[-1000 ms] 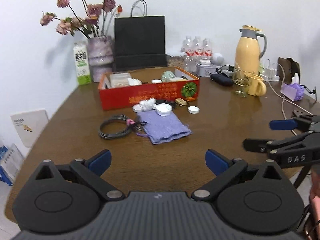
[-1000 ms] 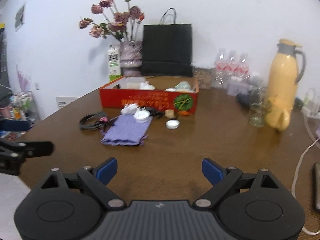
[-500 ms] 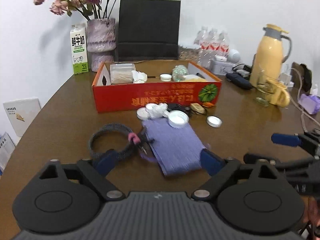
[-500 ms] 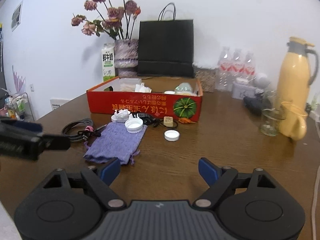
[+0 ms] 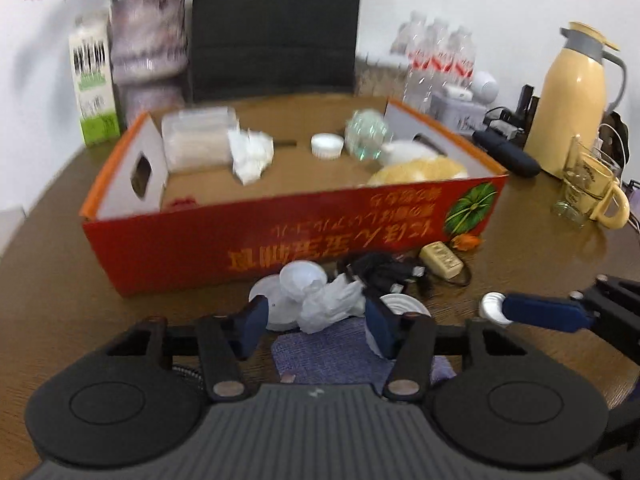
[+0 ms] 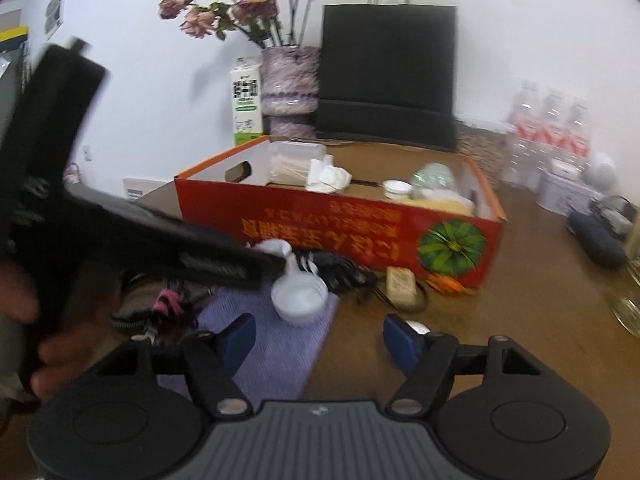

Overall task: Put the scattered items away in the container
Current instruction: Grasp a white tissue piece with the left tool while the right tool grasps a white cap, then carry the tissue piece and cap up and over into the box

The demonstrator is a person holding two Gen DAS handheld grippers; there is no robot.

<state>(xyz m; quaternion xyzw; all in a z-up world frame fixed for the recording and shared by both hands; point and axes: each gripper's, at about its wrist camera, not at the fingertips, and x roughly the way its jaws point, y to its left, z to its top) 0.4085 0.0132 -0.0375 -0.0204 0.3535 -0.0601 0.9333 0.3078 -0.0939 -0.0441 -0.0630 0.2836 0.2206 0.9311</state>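
Box [image 5: 280, 236], one, three plastic bottles [image 5: 434, 60], both tongs [image 5: 316, 320] [image 6: 320, 338] narrowing, unclenched, grasping nothing

Brown wooden bench [image 5: 60, 264]. On it: red cardboard box [image 5: 280, 240], purple cloth pouch [image 6: 276, 344], black cable tangle [image 5: 380, 270], beige adapter [image 5: 442, 261], milk carton [image 5: 94, 92], vase [image 5: 150, 60], black paper bag [image 6: 388, 76], yellow thermos [image 5: 572, 100].

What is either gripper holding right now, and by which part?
Nothing is held yet. The left gripper has been closing around the crumpled white wrapper, its pads apparently not pressing it. The right gripper, also closing, has nothing between its jaws.
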